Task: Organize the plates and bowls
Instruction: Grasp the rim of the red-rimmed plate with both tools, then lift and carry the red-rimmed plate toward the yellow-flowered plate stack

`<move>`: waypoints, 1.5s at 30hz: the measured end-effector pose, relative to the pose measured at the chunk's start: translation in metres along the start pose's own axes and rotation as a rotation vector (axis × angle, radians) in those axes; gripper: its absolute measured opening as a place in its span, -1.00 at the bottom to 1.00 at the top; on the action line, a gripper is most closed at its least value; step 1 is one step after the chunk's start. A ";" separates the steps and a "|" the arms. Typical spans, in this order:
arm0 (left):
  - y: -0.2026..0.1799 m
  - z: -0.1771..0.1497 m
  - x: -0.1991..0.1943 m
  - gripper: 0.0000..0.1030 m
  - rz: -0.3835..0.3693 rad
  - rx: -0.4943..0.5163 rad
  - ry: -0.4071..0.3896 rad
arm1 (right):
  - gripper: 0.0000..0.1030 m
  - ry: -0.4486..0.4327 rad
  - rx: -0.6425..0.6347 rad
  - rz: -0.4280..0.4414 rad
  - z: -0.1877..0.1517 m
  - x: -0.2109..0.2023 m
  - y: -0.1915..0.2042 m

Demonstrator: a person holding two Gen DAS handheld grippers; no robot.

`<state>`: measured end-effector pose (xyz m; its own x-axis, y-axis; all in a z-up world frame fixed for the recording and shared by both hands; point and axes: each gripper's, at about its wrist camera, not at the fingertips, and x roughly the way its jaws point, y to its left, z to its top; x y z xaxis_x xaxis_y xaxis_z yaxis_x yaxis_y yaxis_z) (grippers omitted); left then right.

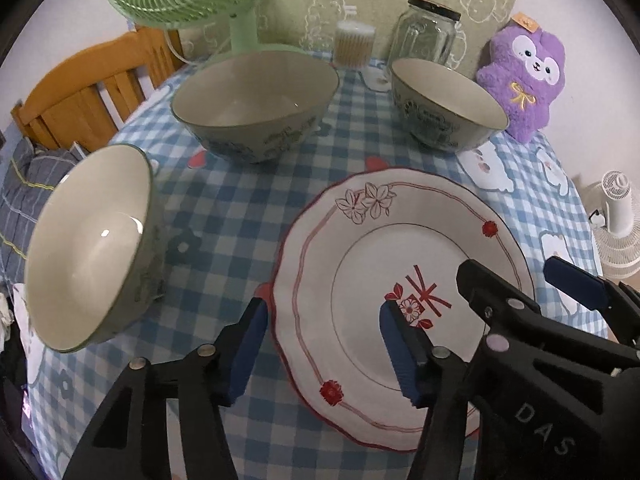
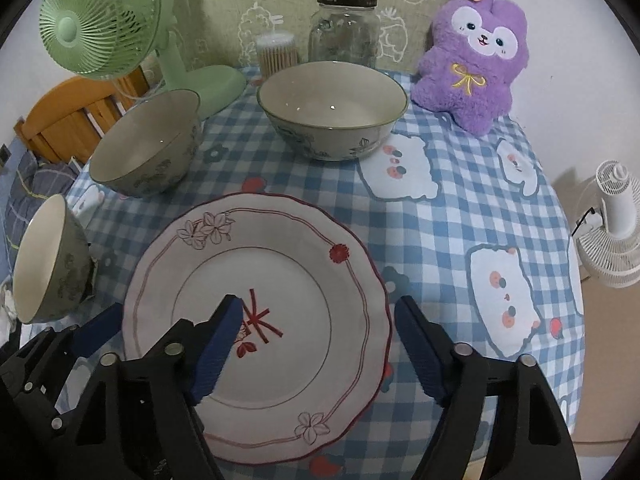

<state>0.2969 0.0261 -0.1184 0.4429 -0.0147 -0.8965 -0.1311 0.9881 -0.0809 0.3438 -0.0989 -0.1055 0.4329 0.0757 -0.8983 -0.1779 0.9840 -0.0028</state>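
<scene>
2 grippers straddle opposite edges of the plate (image 2: 256, 320): left gripper (image 1: 320, 344) over its left rim, right gripper (image 2: 320, 354) over its right rim, each with 1 finger above the plate and 1 outside, both spread, pinching nothing. Plate: white, scalloped red rim, flat on the tabletop (image 2: 460, 216), 3 bowls beyond.

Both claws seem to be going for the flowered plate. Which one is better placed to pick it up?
Neither clearly; probably both together. The left gripper straddles the plate's left rim, the right gripper straddles its right rim, each with one finger over the plate and one outside. Both are open, not yet gripping.
</scene>
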 end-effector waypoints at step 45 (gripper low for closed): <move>0.012 -0.006 0.008 -0.07 0.047 0.030 0.061 | -0.11 0.158 0.052 -0.009 -0.026 0.019 -0.004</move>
<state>0.2932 0.0366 -0.1292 0.3818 0.0230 -0.9239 -0.1235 0.9920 -0.0264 0.3297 -0.1052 -0.1336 0.2896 0.0449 -0.9561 -0.1265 0.9919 0.0082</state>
